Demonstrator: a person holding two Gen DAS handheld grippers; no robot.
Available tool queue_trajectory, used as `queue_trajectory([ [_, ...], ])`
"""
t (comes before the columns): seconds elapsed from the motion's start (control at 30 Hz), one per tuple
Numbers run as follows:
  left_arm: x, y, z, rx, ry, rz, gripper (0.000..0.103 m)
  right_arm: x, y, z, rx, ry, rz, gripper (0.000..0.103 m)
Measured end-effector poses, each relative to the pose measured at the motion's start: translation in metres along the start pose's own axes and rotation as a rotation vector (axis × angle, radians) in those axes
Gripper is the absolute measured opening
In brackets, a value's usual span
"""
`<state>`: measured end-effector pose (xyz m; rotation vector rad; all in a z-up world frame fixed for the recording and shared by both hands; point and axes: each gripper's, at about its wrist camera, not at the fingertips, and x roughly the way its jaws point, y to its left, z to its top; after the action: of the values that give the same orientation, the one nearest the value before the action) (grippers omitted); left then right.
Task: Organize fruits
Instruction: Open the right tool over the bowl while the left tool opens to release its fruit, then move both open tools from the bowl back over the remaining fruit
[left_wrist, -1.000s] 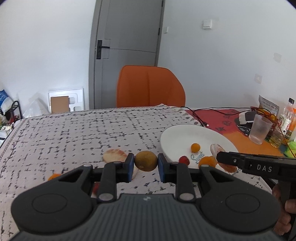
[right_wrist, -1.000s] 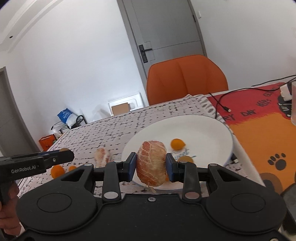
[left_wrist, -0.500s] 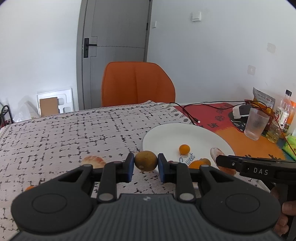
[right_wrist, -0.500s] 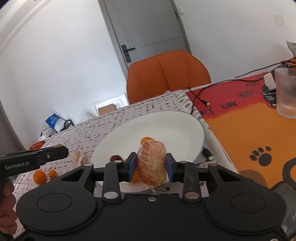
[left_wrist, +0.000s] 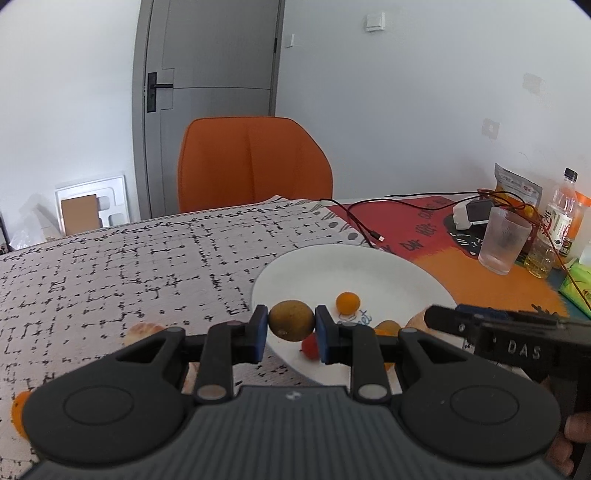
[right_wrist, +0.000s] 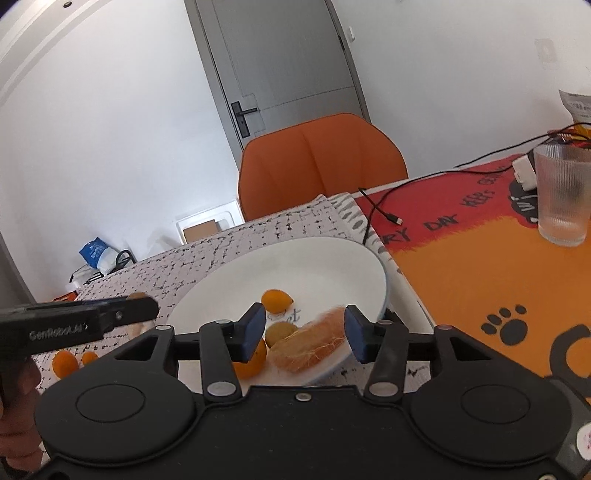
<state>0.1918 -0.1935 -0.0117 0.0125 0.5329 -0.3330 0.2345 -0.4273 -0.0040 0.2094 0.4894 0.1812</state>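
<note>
The left gripper (left_wrist: 291, 328) is closed tight on a small round brown-green fruit (left_wrist: 291, 320). Its two blue pads touch the fruit on both sides. The fruit hangs over the near edge of the big white round plate (left_wrist: 369, 266).

The right gripper (right_wrist: 304, 328) is opening its jaws. A peeled orange-pink piece of citrus with white strings (right_wrist: 312, 345) sits between the pads, but the pads do not touch it. It lies tilted on the near side of the white plate (right_wrist: 303, 258) and looks a bit blurry.

On the plate there is also a small round orange fruit (left_wrist: 347, 303) near the middle, another orange fruit (left_wrist: 386, 327) closer to the near edge, and a small red fruit (left_wrist: 310, 347) just under the left gripper's right pad. In the right wrist view a bigger orange fruit (right_wrist: 253, 360) sits at the plate's near edge.

The plate rests on a white cloth with black line marks (left_wrist: 129, 273). A peeled pale orange piece (left_wrist: 142, 330) still lies on the cloth to the left, and two small orange fruits (right_wrist: 64, 362) sit there too.

An orange chair (left_wrist: 255, 162) stands behind the table. A clear ribbed glass (left_wrist: 504, 240) stands on the orange and red mat (right_wrist: 480, 266), well apart from the plate
</note>
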Motion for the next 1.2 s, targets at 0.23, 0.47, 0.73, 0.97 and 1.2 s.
queue_trajectory([
  [0.23,-0.003,-0.008,0.011,0.000,-0.041,-0.030,0.027,-0.010,-0.006,0.001,0.021,-0.012,-0.011,0.054],
  [0.47,-0.012,-0.003,0.010,-0.013,-0.036,-0.008,0.032,-0.013,-0.001,0.002,0.025,-0.009,0.006,0.055],
  [0.73,-0.032,0.018,0.005,-0.041,-0.040,0.056,0.052,-0.012,0.011,0.000,0.024,-0.004,0.037,0.060],
  [0.97,-0.048,0.038,0.000,-0.068,-0.042,0.108,0.064,-0.010,0.026,-0.004,0.018,0.012,0.057,0.068],
  [1.2,-0.065,0.056,-0.007,-0.086,-0.049,0.153,0.081,-0.011,0.044,-0.006,0.005,0.012,0.084,0.083],
])
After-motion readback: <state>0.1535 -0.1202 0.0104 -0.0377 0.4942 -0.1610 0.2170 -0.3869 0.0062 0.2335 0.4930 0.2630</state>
